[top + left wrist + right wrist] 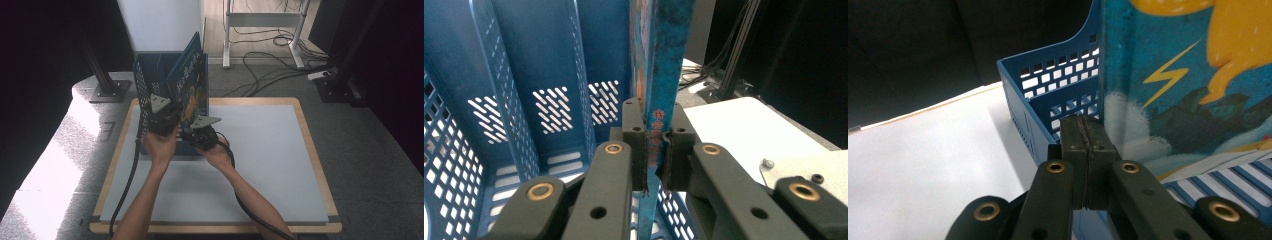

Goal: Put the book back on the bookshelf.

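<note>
High view: a white worktop (260,165) with a wooden edge carries a blue perforated basket (145,95) at its far left. A picture book (192,85) with a blue cover stands upright and somewhat tilted at the basket's right side, its top rising well above the basket rim. The left hand-held gripper (162,117) sits at the near edge of the book, with a grey three-cornered plate on top, and the person's left hand (161,145) grips it from below. The right hand-held gripper (200,131) is just to its right, also at the book's near lower edge, held by the right hand (216,154). A black cable trails from each toward the near edge of the worktop.

Left gripper view: the left hand-held gripper (655,150) is clamped on the book (664,60), seen edge-on; its two pads press on either side of the thin spine edge, which bears small red lettering. The book's lower end reaches down inside the basket (524,75), whose slotted walls rise to the left. A corner of the worktop (744,130) lies to the right.

Right gripper view: the right hand-held gripper (1088,150) has its jaws fully together, the pads meeting along a seam; I cannot tell whether a page or cover edge is caught between them. The book's cover (1188,90), with a yellow shape and a lightning bolt, stands just to the right, against the basket (1048,95) wall. The worktop (923,165) spreads to the left.
</note>
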`<state>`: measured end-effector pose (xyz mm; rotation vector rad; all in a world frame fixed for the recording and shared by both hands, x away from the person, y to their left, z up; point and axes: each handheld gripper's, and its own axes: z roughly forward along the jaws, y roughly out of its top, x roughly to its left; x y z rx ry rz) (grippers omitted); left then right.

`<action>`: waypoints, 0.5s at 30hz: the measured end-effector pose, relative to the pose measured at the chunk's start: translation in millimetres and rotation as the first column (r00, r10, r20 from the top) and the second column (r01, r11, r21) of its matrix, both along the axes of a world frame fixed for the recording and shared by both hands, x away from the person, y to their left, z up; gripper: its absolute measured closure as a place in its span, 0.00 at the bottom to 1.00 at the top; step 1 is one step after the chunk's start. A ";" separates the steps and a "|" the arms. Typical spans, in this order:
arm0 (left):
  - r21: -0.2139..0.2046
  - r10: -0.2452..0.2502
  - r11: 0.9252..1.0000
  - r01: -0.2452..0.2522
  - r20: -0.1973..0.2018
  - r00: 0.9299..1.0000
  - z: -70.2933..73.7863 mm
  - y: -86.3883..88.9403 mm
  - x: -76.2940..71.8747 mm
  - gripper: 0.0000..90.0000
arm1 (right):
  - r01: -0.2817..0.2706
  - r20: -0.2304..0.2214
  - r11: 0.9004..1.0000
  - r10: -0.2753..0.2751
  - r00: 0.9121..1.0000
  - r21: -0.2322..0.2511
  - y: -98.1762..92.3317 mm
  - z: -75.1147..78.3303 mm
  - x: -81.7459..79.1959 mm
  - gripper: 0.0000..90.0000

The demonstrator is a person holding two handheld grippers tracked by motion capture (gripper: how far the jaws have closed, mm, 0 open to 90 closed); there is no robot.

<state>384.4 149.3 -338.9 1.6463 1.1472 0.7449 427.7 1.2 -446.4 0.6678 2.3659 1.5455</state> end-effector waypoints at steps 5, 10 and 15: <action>0.011 0.007 1.000 -0.007 -0.017 1.000 -7.3 1.1 0.2 0.93 | -0.016 0.008 1.000 0.016 1.000 -0.023 4.9 -3.8 -4.6 0.99; 0.007 0.004 1.000 -0.004 -0.046 0.999 -16.7 3.4 5.4 0.93 | -0.019 -0.009 1.000 0.019 1.000 -0.011 3.5 -5.6 -3.9 0.96; -0.008 0.003 1.000 -0.004 -0.069 0.998 -26.1 5.7 10.2 0.93 | -0.024 -0.017 1.000 0.024 1.000 -0.012 0.1 -8.2 -4.5 0.94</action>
